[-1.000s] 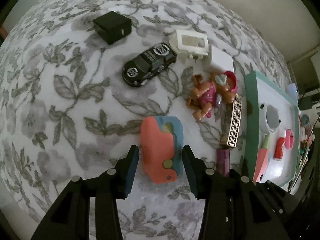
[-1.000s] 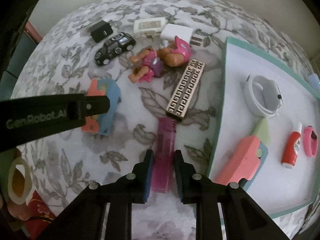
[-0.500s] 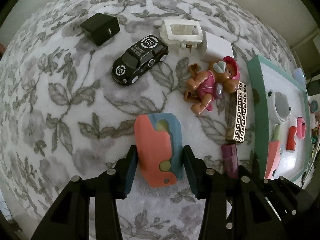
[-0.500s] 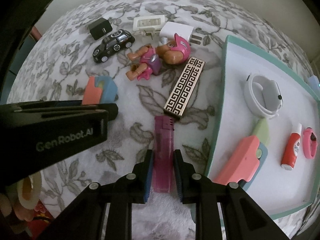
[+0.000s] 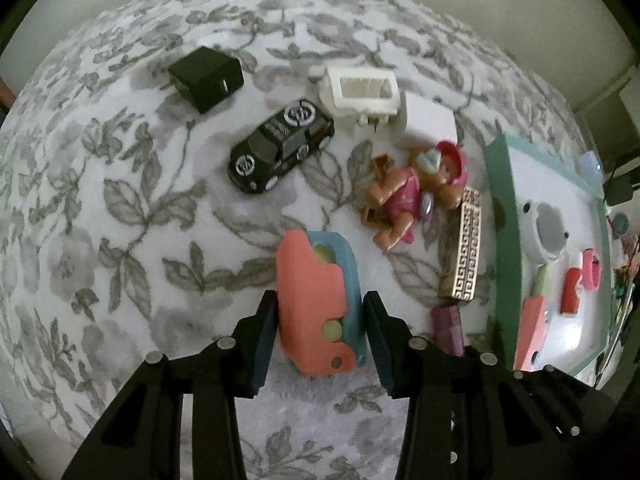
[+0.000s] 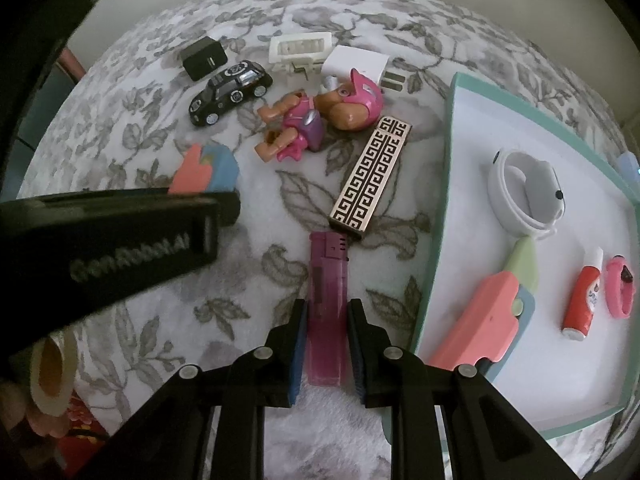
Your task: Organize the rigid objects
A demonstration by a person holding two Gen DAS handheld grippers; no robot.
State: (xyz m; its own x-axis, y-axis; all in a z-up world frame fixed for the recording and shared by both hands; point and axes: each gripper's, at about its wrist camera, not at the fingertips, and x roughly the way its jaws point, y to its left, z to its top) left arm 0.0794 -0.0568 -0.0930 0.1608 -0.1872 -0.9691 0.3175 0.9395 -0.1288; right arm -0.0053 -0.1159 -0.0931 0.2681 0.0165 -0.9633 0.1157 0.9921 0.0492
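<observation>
Both tongs have closed in over the past second: the left tongs (image 5: 318, 320) now clamp the coral-and-blue folding toy (image 5: 316, 300) on the floral cloth, while the right tongs (image 6: 326, 332) pinch the magenta lighter (image 6: 326, 308), pads touching its sides. Neither looks lifted yet; the teal tray (image 6: 448, 160) waits at three o'clock. "GenRobot.AI" reads on the left tool's arm; the black toy car (image 5: 280, 146) shows roundels, lettering illegible.

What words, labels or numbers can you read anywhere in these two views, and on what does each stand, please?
"GenRobot.AI": on the side of the left gripper, seen from the right wrist, slightly blurred.
Black toy car: round roof and hood emblems and roof lettering, too blurred to read.
Red-and-white tube in the tray: print too small to read.
</observation>
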